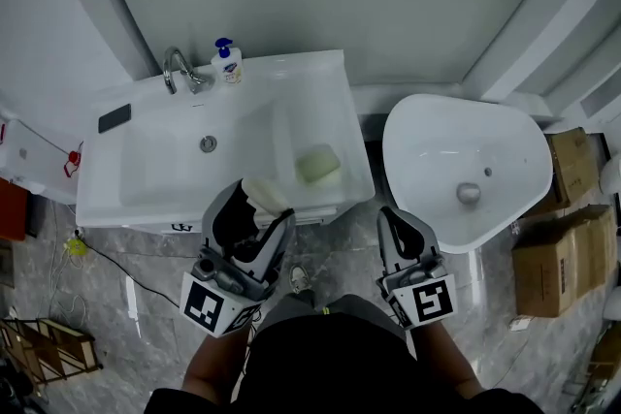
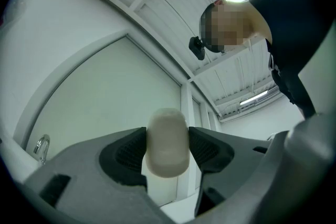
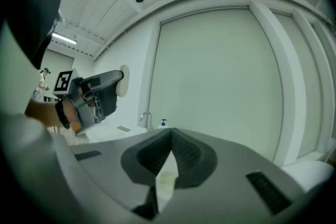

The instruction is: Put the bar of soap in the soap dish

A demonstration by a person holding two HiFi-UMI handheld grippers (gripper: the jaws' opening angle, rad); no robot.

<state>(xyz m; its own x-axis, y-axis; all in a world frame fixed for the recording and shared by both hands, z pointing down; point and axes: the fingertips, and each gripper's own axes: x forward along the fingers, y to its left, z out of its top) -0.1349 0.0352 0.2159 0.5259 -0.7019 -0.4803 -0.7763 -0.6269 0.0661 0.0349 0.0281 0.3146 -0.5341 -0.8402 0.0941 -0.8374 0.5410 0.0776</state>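
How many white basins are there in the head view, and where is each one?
2. A rectangular basin with a tap stands at the left; a rounded basin with a drain hole stands beside it at the right. None seems hidden.

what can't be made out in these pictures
soap dish: too small in the head view to tell whether it is empty.
bar of soap: its lower end sits behind the jaws gripping it, left gripper view.
pump bottle: label too small to read, head view.
dark flat thing: too small to identify, head view.
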